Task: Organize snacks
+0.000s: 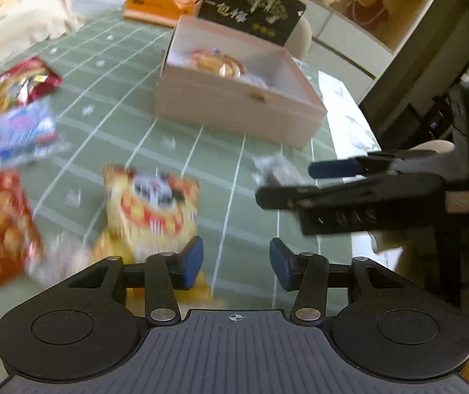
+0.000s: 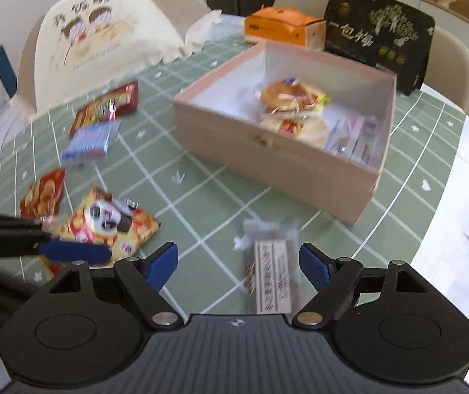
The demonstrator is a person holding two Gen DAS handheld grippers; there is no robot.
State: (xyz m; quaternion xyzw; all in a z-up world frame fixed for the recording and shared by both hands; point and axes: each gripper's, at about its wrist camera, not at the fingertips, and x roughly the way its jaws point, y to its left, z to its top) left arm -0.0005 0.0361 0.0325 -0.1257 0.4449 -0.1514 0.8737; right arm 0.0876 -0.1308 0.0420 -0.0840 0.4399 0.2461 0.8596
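right wrist view: the right tongs (image 2: 238,262) are spread wide with nothing pinched, and a clear-wrapped bar (image 2: 272,279) lies flat on the surface (image 2: 201,177) in the gap between the blue pads, touching neither as far as i can tell. its long axis runs straight away from the camera, toward the box (image 2: 277,161), with the crinkly wrapper end on the far side. the bar is a long pale rectangle with dark print down it.

the box is pale pink, square-cornered, lid off, white inside, small metal clasp on the near wall. inside sit a couple of round pastries in shiny wrap and some flat clear-wrapped sticks by the right wall.

left wrist view: the left tongs (image 1: 236,264) are partly open, gripping nothing, hanging just above the green checked cloth (image 1: 109,75). a yellow panda pack (image 1: 152,207) lies just left of them, flat, glossy, blurred. further left are a red pack (image 1: 1,229), a blue-white pack (image 1: 24,131) and a dark red pack (image 1: 14,88), all flat on the cloth, well apart from the box. a black pouch (image 1: 250,6) stands behind the box.
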